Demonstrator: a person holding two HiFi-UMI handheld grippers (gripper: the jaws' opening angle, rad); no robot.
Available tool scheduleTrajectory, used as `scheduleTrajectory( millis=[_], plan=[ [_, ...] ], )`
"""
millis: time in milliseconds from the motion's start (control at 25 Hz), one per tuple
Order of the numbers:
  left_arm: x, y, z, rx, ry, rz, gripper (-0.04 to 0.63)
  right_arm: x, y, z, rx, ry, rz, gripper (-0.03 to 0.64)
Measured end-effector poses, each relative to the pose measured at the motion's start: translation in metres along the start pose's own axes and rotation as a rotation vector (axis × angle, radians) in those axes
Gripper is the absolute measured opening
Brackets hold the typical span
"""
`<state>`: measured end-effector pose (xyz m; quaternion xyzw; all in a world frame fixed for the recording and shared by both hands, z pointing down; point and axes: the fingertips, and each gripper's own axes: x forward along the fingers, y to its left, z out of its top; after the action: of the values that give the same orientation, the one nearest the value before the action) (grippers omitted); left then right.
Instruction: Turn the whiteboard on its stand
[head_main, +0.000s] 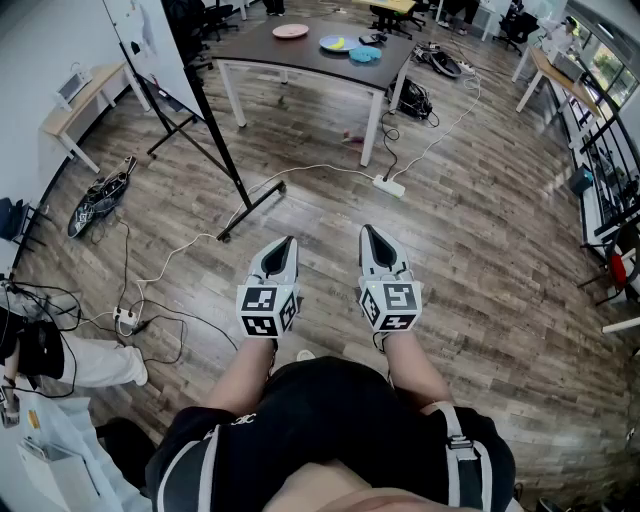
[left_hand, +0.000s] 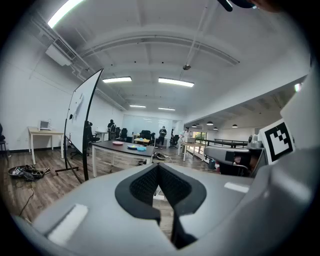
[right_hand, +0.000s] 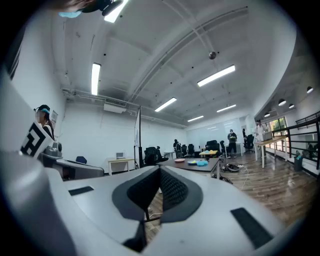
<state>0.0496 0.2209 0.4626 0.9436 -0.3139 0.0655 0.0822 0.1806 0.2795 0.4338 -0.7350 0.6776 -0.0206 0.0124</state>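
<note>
One dark table bears three dishes: pink plate, blue plate, blue bowl. Left of the table, one whiteboard and one wooden desk. This side of it, two grippers: left gripper, right gripper.

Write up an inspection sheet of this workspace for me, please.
Surface: wood-plank floor.
Job's things: whiteboard on its black stand, ahead to the left, untouched.
Clutter: plates on the dark table; black bundle on the floor.
Grippers: left gripper and right gripper side by side, fingers shut, both empty.
Cables: white cable runs past the stand's foot to a power strip; black cables at left.
Surroundings: desk by the wall; another person's leg.
</note>
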Motion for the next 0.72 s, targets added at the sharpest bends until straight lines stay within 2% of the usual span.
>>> scheduleTrajectory(
  millis=[360,720],
  plan=[
    [-0.006,0.017,0.002,-0.009,-0.009,0.015,0.009,0.009,0.019,-0.001,-0.006,0.004,0.030,0.006],
    [-0.017,0.052,0.001,-0.034,-0.027,0.055,0.009,0.035,0.059,-0.006,0.004,0.020,0.122,0.006]
  ],
)
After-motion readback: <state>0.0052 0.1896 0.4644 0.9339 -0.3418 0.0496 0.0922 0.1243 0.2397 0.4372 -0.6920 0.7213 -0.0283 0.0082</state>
